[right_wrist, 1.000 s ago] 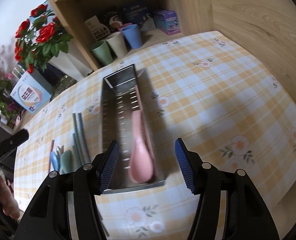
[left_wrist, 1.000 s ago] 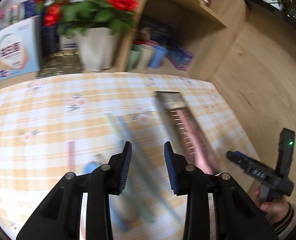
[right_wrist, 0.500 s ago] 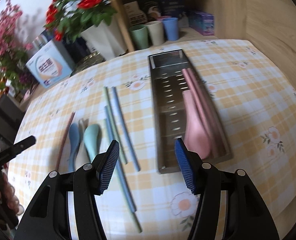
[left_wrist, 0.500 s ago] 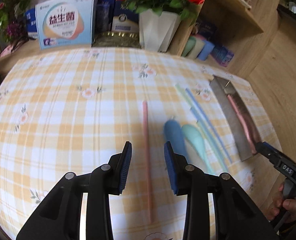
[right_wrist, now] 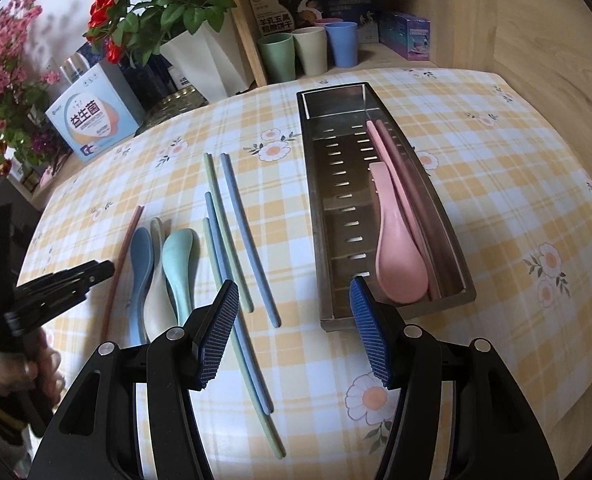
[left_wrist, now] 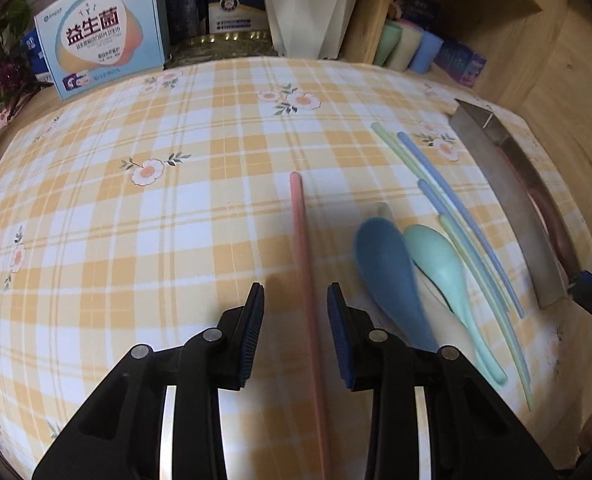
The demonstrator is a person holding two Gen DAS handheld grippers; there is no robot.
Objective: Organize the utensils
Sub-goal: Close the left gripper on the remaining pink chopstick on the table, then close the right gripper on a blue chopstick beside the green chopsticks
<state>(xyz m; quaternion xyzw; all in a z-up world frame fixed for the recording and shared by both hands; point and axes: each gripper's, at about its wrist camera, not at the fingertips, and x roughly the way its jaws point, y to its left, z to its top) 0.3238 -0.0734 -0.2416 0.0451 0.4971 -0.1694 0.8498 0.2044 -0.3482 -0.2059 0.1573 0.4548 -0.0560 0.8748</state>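
While the left claw (left_wrist: 295,312) hangs with its jaws narrowly parted, astride a lone pink chopstick (left_wrist: 306,256) and gripping nothing, that stick lies flat on the checked counter (left_wrist: 136,220). At its 3 o'clock lie a blue spoon (right_wrist: 141,254), a cream spoon (right_wrist: 156,304), a green spoon (right_wrist: 178,264) and four blue and green chopsticks (right_wrist: 232,240). Further right, the steel tray (right_wrist: 336,240) holds a pink spoon (right_wrist: 396,256) and one pink chopstick. At 6 o'clock of the tray the right claw (right_wrist: 294,304) stands open wider, empty.
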